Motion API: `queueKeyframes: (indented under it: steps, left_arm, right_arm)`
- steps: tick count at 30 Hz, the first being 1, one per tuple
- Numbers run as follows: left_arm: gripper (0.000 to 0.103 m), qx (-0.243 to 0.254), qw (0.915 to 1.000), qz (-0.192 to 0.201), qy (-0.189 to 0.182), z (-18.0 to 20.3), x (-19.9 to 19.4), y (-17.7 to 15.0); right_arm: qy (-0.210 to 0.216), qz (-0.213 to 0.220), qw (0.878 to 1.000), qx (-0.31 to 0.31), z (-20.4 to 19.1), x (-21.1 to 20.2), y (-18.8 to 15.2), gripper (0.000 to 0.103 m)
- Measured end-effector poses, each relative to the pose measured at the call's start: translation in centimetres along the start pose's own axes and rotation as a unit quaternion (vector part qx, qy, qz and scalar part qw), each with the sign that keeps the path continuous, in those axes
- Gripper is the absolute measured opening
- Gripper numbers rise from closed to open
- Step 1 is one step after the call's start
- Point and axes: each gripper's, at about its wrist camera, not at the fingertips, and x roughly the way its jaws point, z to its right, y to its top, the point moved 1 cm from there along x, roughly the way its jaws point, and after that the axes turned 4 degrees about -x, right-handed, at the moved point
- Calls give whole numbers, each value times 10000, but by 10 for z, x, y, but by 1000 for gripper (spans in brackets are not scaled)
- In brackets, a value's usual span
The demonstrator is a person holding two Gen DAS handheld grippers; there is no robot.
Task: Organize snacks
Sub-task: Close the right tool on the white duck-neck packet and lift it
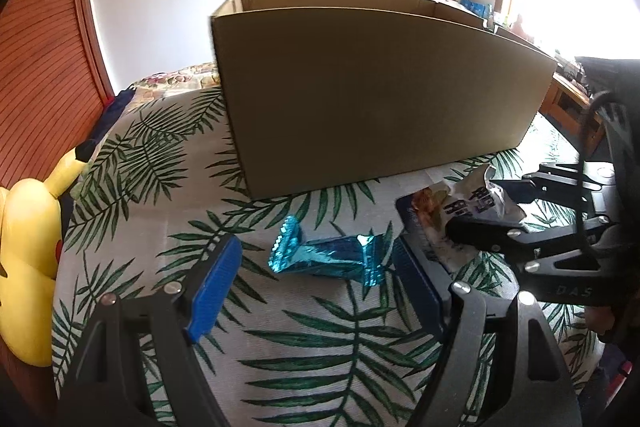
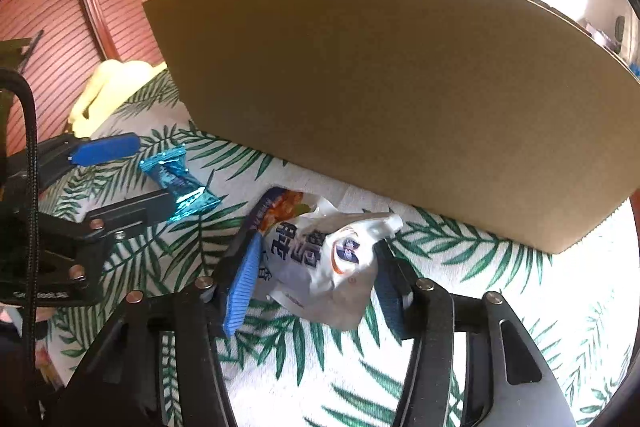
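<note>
A shiny blue wrapped snack (image 1: 326,256) lies on the leaf-print cloth between the blue pads of my left gripper (image 1: 316,279), which is open around it without touching. It also shows in the right wrist view (image 2: 180,183). A white snack bag with blue characters (image 2: 320,259) lies between the pads of my right gripper (image 2: 316,283), which is open and close on both sides of it. The bag (image 1: 472,203) and right gripper (image 1: 500,215) show at the right of the left wrist view. An open cardboard box (image 1: 376,87) stands just behind both snacks.
The leaf-print cloth (image 1: 320,347) covers the surface. A yellow plush toy (image 1: 28,259) sits at the left edge. A slatted wooden panel (image 1: 36,39) rises behind it. Wooden furniture (image 1: 572,99) stands at the far right, by a bright window.
</note>
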Motion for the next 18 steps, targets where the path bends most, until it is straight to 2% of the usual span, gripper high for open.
queueKeyframes:
  steps: [1,7,11,15,18]
  left_arm:
    - [79,14,10000,-18,-5,2,1,1]
    - [79,-4,9997,-237,24,3,15,4]
    - [79,-283,9984,-478,-77,-7,26,5]
    - [79,-257,9985,-478,-65,-7,29,7]
    - [77,-254,9985,-473,-105,-5,30,7]
  right_arm:
    - [23,22,10000,-3,0,-2,0,47]
    - [168,147,9998,-13,1,-16,-5,36]
    - [230,232,9995,-34,-4,-18,-6,34]
    - [306,351,9989,40,-3,-23,-8,33]
    - [379,462,9981,115,0,-32,-9,27]
